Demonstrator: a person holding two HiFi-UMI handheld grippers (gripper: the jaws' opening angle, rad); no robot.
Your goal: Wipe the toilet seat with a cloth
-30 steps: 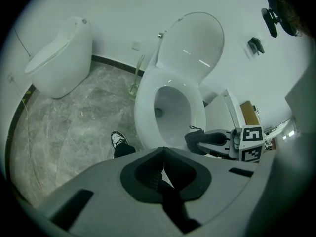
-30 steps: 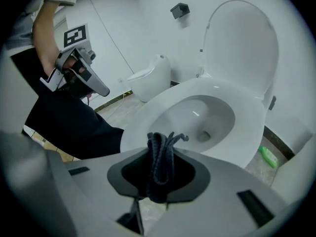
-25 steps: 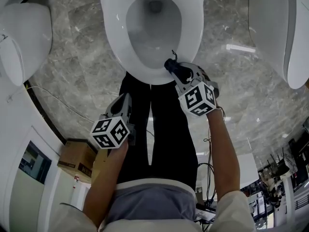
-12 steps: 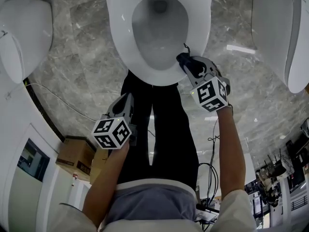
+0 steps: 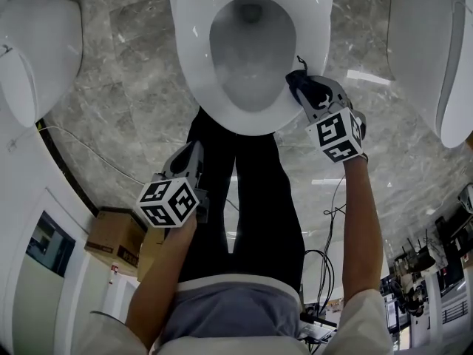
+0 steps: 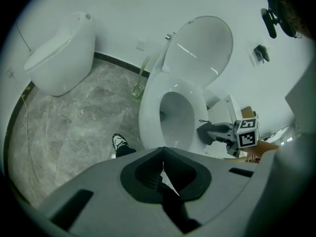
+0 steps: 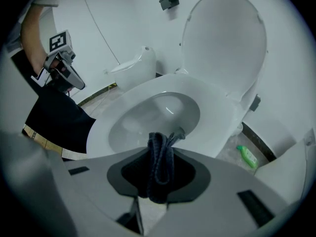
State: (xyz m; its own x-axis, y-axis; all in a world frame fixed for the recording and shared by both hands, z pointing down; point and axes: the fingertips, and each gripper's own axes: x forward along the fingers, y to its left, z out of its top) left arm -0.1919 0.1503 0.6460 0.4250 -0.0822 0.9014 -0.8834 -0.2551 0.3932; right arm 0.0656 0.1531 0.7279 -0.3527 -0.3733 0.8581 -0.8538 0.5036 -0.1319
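The white toilet seat (image 5: pixel 194 58) rings the bowl at the top of the head view, with the lid (image 7: pixel 224 38) raised. My right gripper (image 5: pixel 301 83) is shut on a dark cloth (image 7: pixel 160 164), which rests on the seat's right side near the inner rim. The cloth (image 6: pixel 204 132) also shows in the left gripper view, pressed to the seat (image 6: pixel 148 117) by the right gripper (image 6: pixel 217 132). My left gripper (image 5: pixel 194 151) hangs over the floor in front of the toilet, away from the seat. Its jaws (image 6: pixel 162 168) are shut with nothing between them.
Another white toilet (image 5: pixel 37 50) stands at the left and a third fixture (image 5: pixel 436 50) at the right. A green bottle (image 7: pixel 248 157) lies on the marble floor beside the toilet. A cardboard box (image 5: pixel 118 242) and cables (image 5: pixel 325 265) lie behind the person's legs (image 5: pixel 259 198).
My right gripper has slid the cloth from the seat's front rim round to its right side. The left gripper has barely shifted.
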